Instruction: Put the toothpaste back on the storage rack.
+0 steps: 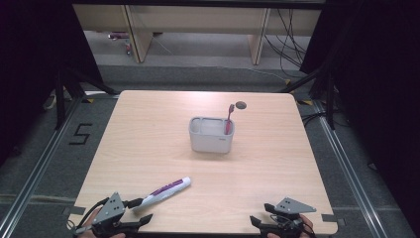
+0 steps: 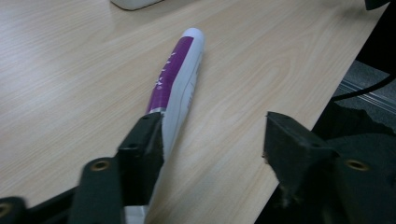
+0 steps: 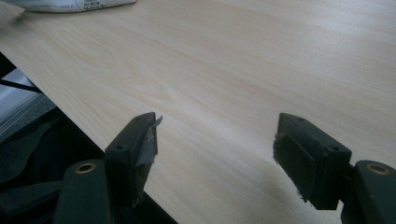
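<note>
A white and purple toothpaste tube (image 1: 166, 191) lies flat on the wooden table (image 1: 148, 134), near the front left. My left gripper (image 1: 142, 210) is open at the tube's flat end. In the left gripper view the tube (image 2: 180, 79) runs away from the jaws, its near end beside the left jaw, and the gripper (image 2: 215, 135) holds nothing. My right gripper (image 1: 261, 213) hovers open over the front right edge; between its jaws (image 3: 215, 135) is bare wood. A grey holder (image 1: 210, 136) stands mid-table with a red toothbrush (image 1: 229, 119) upright in its right compartment.
A small round grommet (image 1: 241, 105) sits in the table behind the holder. The table's front edge runs just under both grippers. The tube (image 3: 70, 4) lies at the top left of the right gripper view. Black frame posts and cables stand beyond the table.
</note>
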`<action>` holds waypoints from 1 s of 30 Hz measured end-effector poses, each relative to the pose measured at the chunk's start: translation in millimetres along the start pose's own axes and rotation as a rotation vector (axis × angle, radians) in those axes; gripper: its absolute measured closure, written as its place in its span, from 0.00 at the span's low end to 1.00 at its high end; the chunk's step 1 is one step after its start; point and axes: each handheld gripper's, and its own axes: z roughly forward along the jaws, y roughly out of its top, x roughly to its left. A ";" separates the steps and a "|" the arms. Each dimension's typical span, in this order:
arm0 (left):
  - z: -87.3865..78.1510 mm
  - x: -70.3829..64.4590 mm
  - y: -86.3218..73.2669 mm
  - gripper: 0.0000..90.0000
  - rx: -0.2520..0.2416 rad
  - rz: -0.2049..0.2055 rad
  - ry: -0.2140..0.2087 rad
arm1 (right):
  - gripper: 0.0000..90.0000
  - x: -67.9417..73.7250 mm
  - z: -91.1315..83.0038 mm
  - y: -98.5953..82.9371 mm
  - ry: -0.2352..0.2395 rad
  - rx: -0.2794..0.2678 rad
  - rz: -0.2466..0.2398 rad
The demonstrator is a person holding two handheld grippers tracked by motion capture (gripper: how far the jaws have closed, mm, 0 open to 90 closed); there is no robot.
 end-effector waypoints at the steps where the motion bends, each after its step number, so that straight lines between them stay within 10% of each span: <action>1: 0.9 -1.3 -0.1 0.54 0.002 0.008 0.005 | 0.34 -1.7 0.3 0.2 -0.011 -0.012 -0.030; 13: 12.1 -4.2 3.2 0.99 0.056 0.107 -0.009 | 0.36 1.9 1.1 0.3 0.024 -0.006 -0.036; 30: 19.0 10.6 -3.1 0.99 0.150 0.149 0.032 | 0.37 2.6 -0.3 1.0 0.003 -0.016 -0.065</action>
